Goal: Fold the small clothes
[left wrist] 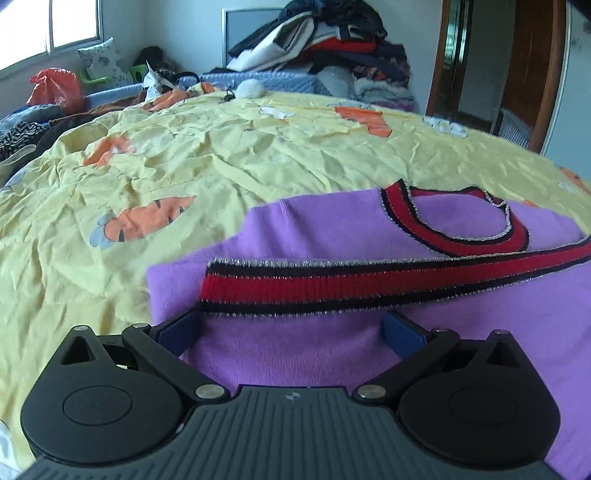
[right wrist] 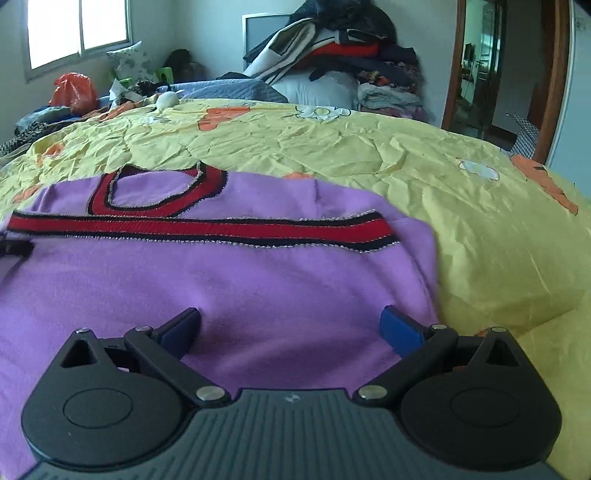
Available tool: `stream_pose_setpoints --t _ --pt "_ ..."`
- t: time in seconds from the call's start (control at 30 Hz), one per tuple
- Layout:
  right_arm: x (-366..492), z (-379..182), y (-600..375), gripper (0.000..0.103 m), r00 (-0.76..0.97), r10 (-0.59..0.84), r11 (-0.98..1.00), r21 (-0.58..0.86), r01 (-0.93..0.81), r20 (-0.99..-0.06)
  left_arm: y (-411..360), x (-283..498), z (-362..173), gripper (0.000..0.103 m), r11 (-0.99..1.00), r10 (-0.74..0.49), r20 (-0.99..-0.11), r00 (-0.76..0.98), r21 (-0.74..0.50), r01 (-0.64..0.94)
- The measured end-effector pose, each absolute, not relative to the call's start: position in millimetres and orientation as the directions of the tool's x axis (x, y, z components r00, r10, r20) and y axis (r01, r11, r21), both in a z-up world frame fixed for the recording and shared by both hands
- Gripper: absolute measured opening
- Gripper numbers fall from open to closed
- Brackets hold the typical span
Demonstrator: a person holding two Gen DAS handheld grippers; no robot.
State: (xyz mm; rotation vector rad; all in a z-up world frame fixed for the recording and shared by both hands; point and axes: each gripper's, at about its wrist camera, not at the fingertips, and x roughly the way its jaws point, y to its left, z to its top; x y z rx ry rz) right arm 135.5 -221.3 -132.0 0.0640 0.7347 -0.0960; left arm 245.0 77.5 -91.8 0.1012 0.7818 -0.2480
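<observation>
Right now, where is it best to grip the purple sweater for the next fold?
Probably the striped hem, one gripper at each end, coming low from the near side. The hem lies folded up across the sweater, its ends free.

Daylight enters from a window [right wrist: 79,33] at upper left in both views; its panes are blown out to white. The room is evenly lit, moderately bright, with a cool cast. Shadows are soft: a faint one lies under the sweater [left wrist: 332,236] edge on the bedspread [left wrist: 258,147]. Fisheye distortion bows the bed and door frame [right wrist: 554,81] toward the edges. Both pictures are slightly soft throughout.
</observation>
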Motion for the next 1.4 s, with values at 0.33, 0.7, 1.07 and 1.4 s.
stream_pose_setpoints --t 0.33,0.7,1.07,1.4 --pt "13 -141 -189 0.103 0.742 -0.045 0.996 0.023 0.081 -0.669 92 124 -83 0.103 0.943 -0.237 -0.734 0.636 -0.017 0.332" --pt "0 -115 -201 0.103 0.755 -0.051 0.996 0.025 0.089 -0.654 85 80 -68 0.103 0.922 -0.285 -0.684 0.672 -0.005 0.387" --pt "16 -124 -213 0.103 0.669 0.023 1.0 0.031 0.0 -0.742 106 90 -81 0.103 0.933 -0.268 -0.734 0.624 -0.037 0.357" --pt "173 -117 -220 0.103 0.737 0.002 0.999 0.028 0.023 -0.676 90 222 -73 0.103 0.971 -0.204 -0.699 0.685 -0.053 0.235"
